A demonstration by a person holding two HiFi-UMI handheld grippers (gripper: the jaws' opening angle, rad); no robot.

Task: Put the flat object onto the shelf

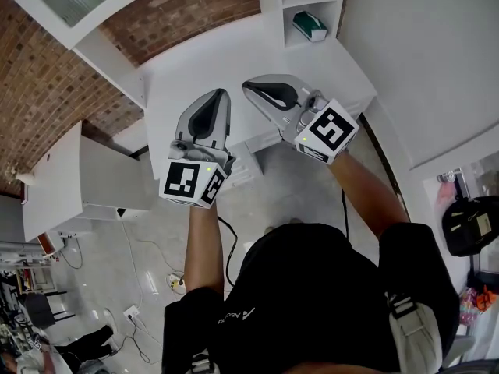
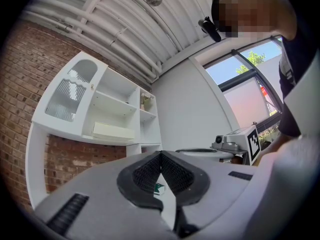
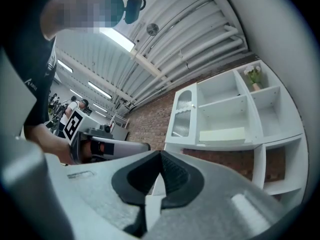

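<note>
**A:** Status, quick?

**B:** Your left gripper [image 2: 160, 156] and right gripper [image 3: 160, 156] are both clenched, with nothing between the pads. The pale cream flat slab [image 3: 222, 134] lies on the lower shelf of the white wall unit [image 3: 250, 115], well apart from both.

**A:** Anything left?

**B:** Placing looks done to me. The small green-and-white packet [image 1: 309, 26] sits in a cubby.
</note>
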